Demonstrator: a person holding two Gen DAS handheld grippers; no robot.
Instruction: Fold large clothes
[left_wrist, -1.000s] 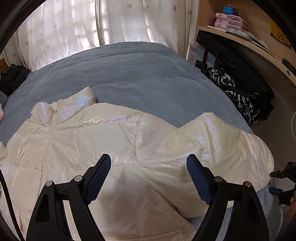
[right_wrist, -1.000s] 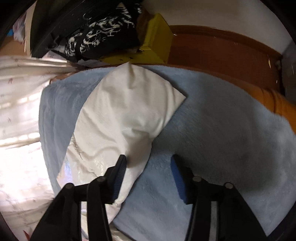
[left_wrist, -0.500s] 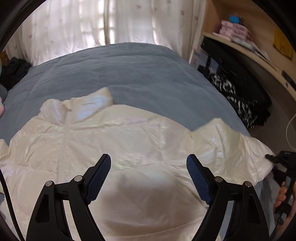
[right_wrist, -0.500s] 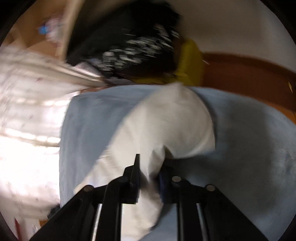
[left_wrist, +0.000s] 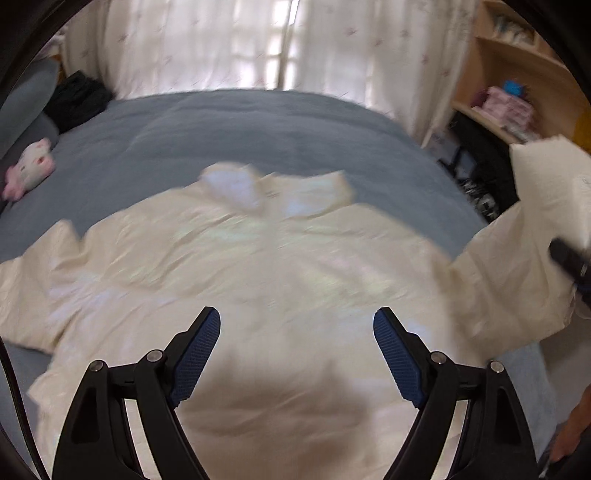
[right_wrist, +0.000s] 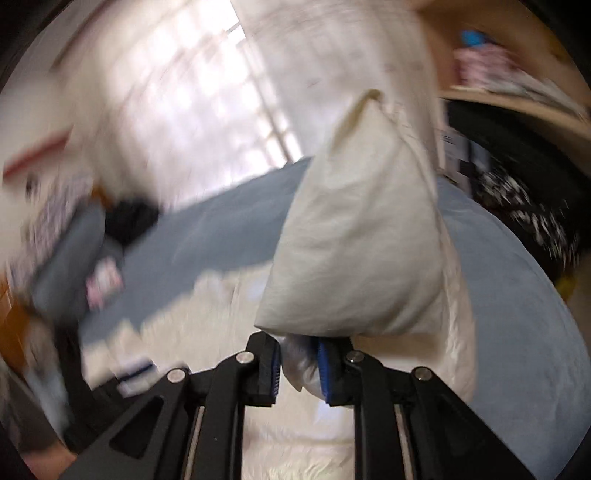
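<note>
While the right gripper (right_wrist: 298, 363) pinches the end of one sleeve (right_wrist: 354, 251) and holds it raised above the bed (left_wrist: 258, 129), the step in hand seems to be the folding of this sleeve inward. Next, the sleeve should be carried across and laid on the body of the white puffer jacket (left_wrist: 266, 295), then let go. The left gripper (left_wrist: 297, 354) hovers above the jacket's lower part with its fingers spread wide, holding nothing. Spread on the bed, the jacket has its collar (left_wrist: 273, 188) toward the curtain (left_wrist: 221, 40). It looks glossy and puffy, though blur hides details.
</note>
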